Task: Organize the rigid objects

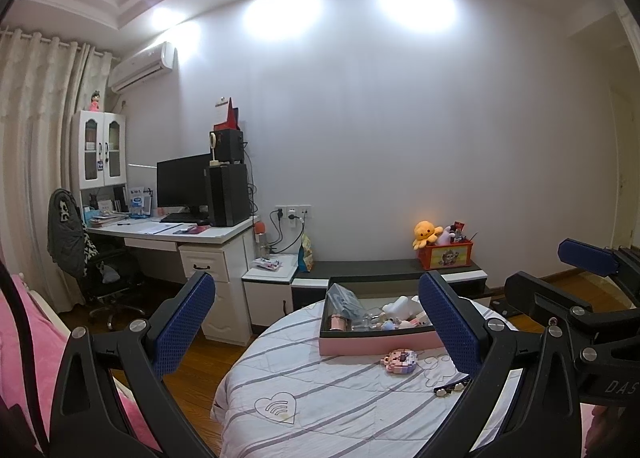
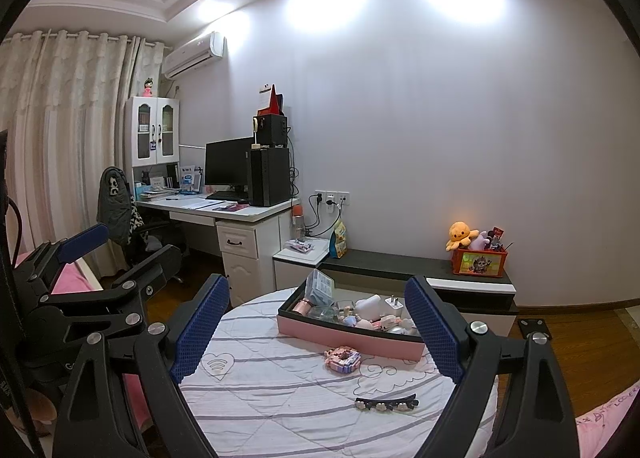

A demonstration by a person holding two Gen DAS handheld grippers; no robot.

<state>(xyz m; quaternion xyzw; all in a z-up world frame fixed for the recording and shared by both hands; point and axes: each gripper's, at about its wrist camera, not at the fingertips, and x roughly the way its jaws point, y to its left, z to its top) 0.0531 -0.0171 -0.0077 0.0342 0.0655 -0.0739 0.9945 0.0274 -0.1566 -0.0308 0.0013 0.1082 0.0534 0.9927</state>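
Your tray point(image 2: 348, 334) already holds most items. Still outside it on the table point(image 2: 280, 410): the pink block toy point(image 2: 342, 359) at its 6 o'clock, the hair clip point(image 2: 386, 404) nearer you. Your left gripper point(image 1: 320, 332) and right gripper point(image 2: 318, 334) gape wide, holding nothing.

The table cloth point(image 2: 280, 398) is white with grey stripes — the box point(image 2: 352, 334) pink, the fingers point(image 2: 200, 334) blue.

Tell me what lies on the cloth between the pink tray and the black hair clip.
The pink block toy lies between the pink tray and the black hair clip, touching neither; the right wrist view shows it best.
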